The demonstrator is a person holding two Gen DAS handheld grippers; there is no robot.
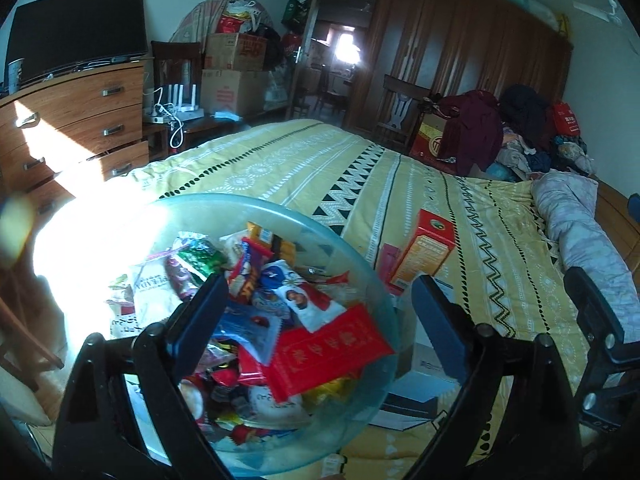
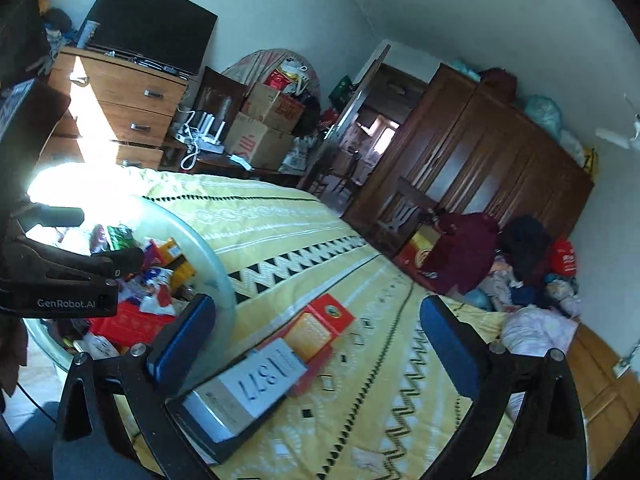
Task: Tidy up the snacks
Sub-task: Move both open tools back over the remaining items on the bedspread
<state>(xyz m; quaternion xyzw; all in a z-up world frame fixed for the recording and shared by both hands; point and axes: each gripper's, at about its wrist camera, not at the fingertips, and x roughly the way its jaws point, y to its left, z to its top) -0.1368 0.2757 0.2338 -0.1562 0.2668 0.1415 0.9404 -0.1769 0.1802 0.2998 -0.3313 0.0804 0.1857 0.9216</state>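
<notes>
my left claw (image 1: 320,308) hangs spread wide and empty over the glass bowl (image 1: 360,248) heaped with snacks (image 1: 280,304) on the bed (image 1: 320,160); my right claw (image 2: 320,328) gapes empty above the orange box (image 2: 316,332) and white box (image 2: 248,392) beside the bowl

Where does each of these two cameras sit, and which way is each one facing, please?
Left wrist: on the left gripper, above the glass bowl of snacks on the bed, facing the wardrobe; its own open blue fingers show.
Right wrist: on the right gripper, beside the bowl, above the orange box and white box; its open fingers and the left gripper show.
Shared: bowl, bed, orange box, dresser, wardrobe.
</notes>
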